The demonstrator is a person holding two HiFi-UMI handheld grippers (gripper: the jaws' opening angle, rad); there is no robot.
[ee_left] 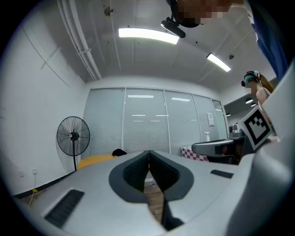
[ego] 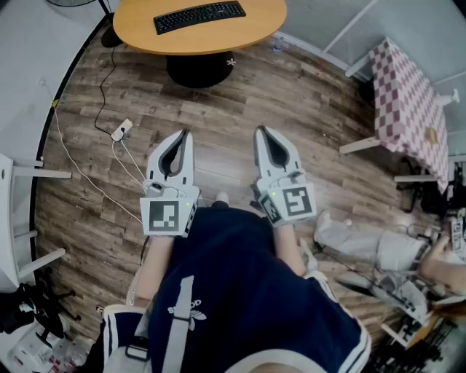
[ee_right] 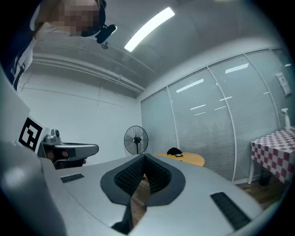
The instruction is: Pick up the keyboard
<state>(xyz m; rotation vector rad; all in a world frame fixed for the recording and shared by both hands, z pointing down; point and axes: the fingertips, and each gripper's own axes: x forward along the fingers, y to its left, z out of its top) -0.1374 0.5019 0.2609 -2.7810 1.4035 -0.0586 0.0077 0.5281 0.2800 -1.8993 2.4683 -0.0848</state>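
Observation:
A black keyboard (ego: 199, 16) lies on a round wooden table (ego: 251, 33) at the top of the head view, far ahead of both grippers. My left gripper (ego: 184, 134) and right gripper (ego: 261, 131) are held side by side close to the body, level, pointing toward the table. Both are shut with nothing between the jaws. In the left gripper view the left gripper (ee_left: 149, 152) has its tips touching, and the table (ee_left: 94, 160) shows as a yellow edge. The right gripper (ee_right: 143, 156) is likewise shut in its own view, with the table (ee_right: 186, 159) beyond it.
A standing fan (ee_left: 73, 136) is by the left wall. White cables and a plug (ego: 120, 131) trail over the wood floor at left. A checked tablecloth table (ego: 408, 102) stands at right, and another seated person (ego: 386, 251) is at lower right. A white frame (ego: 18, 218) stands at far left.

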